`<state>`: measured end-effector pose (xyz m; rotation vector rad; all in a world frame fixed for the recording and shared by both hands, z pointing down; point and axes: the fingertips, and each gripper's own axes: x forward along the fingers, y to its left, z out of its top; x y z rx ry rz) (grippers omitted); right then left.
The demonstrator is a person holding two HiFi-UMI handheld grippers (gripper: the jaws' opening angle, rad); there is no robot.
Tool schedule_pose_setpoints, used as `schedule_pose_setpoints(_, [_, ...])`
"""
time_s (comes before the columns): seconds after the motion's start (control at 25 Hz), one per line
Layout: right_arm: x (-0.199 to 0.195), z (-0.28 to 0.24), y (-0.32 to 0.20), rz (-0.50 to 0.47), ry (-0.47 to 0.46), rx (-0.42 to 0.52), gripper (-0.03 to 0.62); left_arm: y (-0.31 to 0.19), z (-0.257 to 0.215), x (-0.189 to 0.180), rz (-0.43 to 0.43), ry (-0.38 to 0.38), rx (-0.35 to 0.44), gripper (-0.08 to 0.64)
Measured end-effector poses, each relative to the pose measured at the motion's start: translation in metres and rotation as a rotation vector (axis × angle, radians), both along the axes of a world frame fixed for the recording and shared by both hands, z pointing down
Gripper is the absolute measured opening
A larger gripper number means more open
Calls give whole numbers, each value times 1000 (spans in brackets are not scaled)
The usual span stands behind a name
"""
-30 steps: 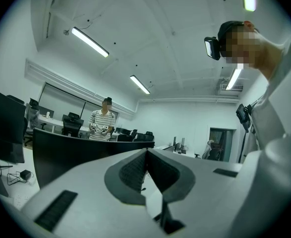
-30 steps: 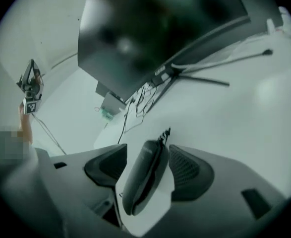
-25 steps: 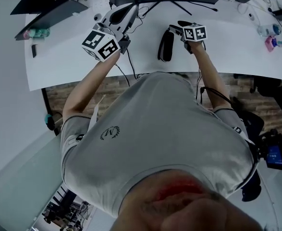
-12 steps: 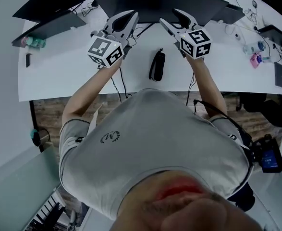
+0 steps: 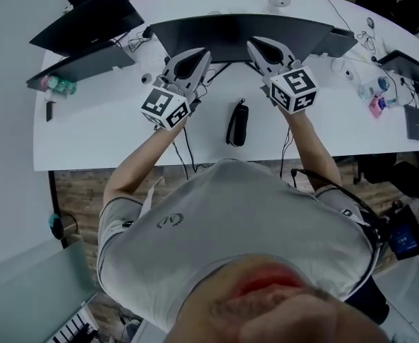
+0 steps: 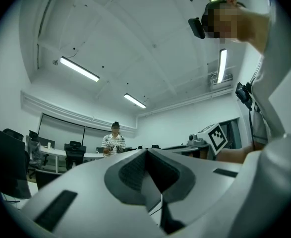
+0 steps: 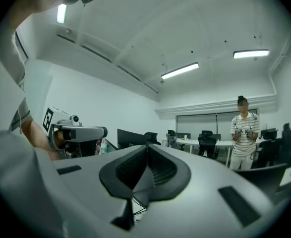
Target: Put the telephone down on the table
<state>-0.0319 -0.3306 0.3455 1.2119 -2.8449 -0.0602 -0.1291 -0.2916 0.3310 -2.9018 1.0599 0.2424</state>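
Observation:
The black telephone handset (image 5: pixel 238 123) lies flat on the white table (image 5: pixel 109 138), between my two arms, with a cord running off it. Nothing holds it. My left gripper (image 5: pixel 197 56) hovers above the table to its left, jaws shut and empty. To the handset's right my right gripper (image 5: pixel 259 46) is also lifted clear, shut on nothing. In the left gripper view the left gripper (image 6: pixel 146 152) points level across the room, its pads together. The right gripper (image 7: pixel 146 148) does the same in the right gripper view.
A dark monitor (image 5: pixel 241 34) stands just beyond both grippers. A laptop (image 5: pixel 88 23) and a bottle (image 5: pixel 58 86) lie at the far left, small items and cables (image 5: pixel 380 98) at the right. A person in a striped shirt (image 7: pixel 243 138) stands across the room.
The right gripper has risen from beside the handset and its jaws have shut. Both grippers now sit higher, in front of the monitor. The handset stays on the table.

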Motion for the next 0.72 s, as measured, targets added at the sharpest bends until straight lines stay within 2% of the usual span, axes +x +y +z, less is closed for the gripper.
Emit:
schedule_pose_setpoints(0.32, [-15,-10,10,-23,3,25,15,-3,4,-17,-21,4,-30,9])
schedule_pose_setpoints(0.72, [2,-13,22,19,41,32,15,4,-1,15,114,15,-41,9])
